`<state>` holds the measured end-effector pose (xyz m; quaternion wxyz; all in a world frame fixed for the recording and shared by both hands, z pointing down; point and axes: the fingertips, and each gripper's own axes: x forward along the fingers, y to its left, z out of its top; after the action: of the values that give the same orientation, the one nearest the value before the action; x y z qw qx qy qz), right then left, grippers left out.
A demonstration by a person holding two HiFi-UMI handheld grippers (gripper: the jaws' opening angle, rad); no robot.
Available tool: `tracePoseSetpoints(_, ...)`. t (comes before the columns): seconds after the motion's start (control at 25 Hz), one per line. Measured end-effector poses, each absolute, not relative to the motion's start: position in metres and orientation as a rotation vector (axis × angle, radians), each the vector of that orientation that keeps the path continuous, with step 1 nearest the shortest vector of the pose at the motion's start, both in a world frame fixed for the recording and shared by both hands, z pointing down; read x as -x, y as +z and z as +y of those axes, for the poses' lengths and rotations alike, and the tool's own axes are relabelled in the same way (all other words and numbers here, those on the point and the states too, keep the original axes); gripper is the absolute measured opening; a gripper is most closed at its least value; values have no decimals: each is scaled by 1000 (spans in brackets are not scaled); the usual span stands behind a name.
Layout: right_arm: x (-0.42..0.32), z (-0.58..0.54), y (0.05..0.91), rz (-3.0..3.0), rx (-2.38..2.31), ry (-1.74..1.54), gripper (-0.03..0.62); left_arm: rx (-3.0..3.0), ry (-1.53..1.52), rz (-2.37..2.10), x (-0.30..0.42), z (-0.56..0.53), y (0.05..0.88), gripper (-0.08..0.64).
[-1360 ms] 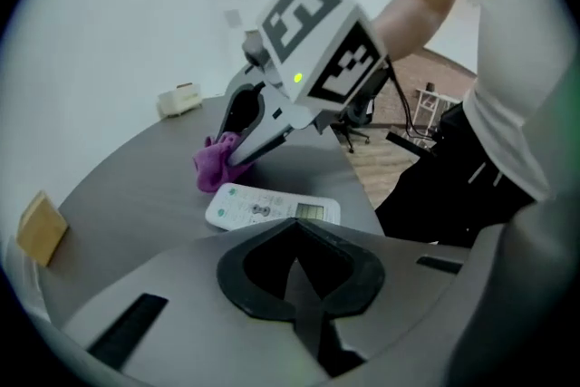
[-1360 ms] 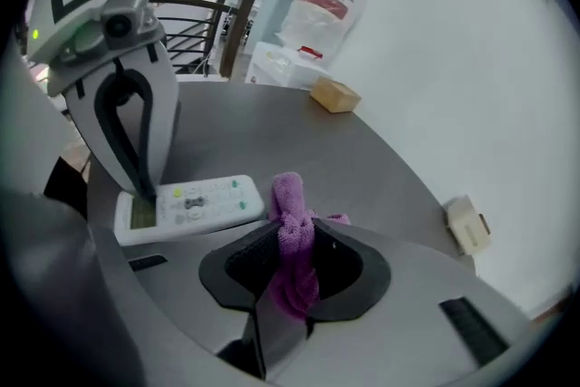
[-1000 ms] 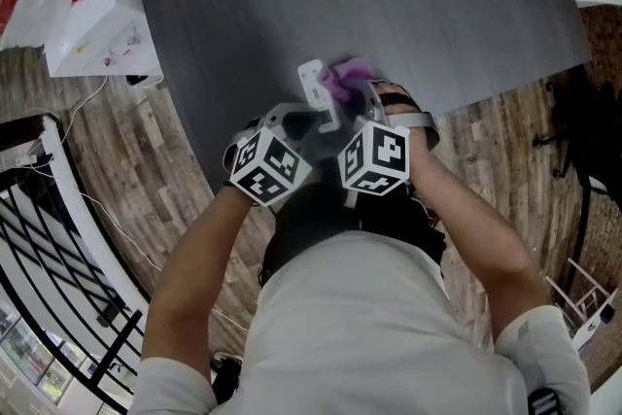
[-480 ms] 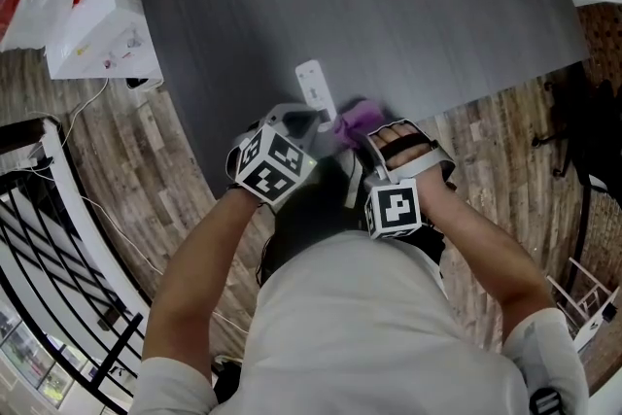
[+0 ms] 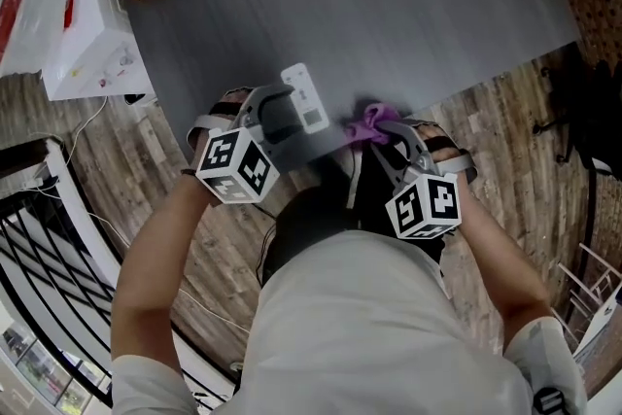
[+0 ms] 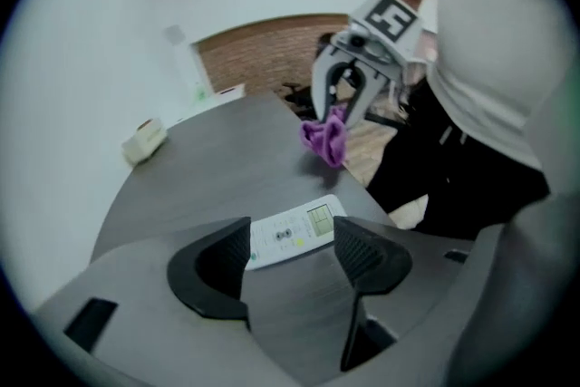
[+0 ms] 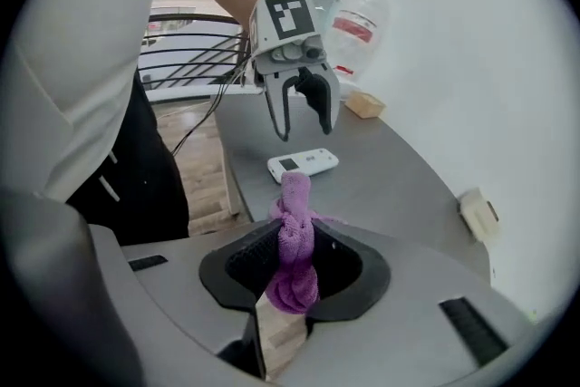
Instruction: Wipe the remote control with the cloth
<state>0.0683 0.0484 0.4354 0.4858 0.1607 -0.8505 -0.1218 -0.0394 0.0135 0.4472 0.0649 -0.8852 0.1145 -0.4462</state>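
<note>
Remote control (image 5: 304, 97): flat and face up on the grey table (image 5: 418, 5) near its front edge, clear of the cloth (image 7: 294, 240); the wiping looks done or paused, with at most a further pass and the cloth's set-down left. Left gripper (image 6: 290, 254): jaws spread, just opened, the remote showing past their tips with no pad on it. Right gripper (image 7: 294, 267): jaws pinched on the bunched purple cloth. A second earlier the cloth lay against the remote with both grippers crowded there and the left closed at its near end, whereas now the cloth is carried off toward the table edge.
</note>
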Motion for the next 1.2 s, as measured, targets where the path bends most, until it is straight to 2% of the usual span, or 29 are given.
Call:
tracePoseSetpoints(0.08,-78,44,435,-2060,-420,-282,97,2466,-1421,73,38,12,450,305)
tracePoseSetpoints(0.16,-83,43,436,-2055,-433,-278,97,2243,-1492,-184,37,10,460,323)
tracePoseSetpoints(0.52,-93,42,437,-2068,-476,-239,97,1738,-1630,-806,35,10,504,328)
tracePoseSetpoints(1.04,-93,35,443,-2081,-450,-210,97,1774,-1685,-866,29,11,513,325)
tracePoseSetpoints(1.08,-94,33,443,-2083,-452,-209,97,1787,-1691,-860,30,12,513,315)
tracePoseSetpoints(1.16,-94,31,443,-2088,-461,-198,97,1833,-1691,-837,31,13,512,248)
tracePoseSetpoints(1.2,-94,31,443,-2091,-467,-188,97,1866,-1692,-816,32,14,511,241)
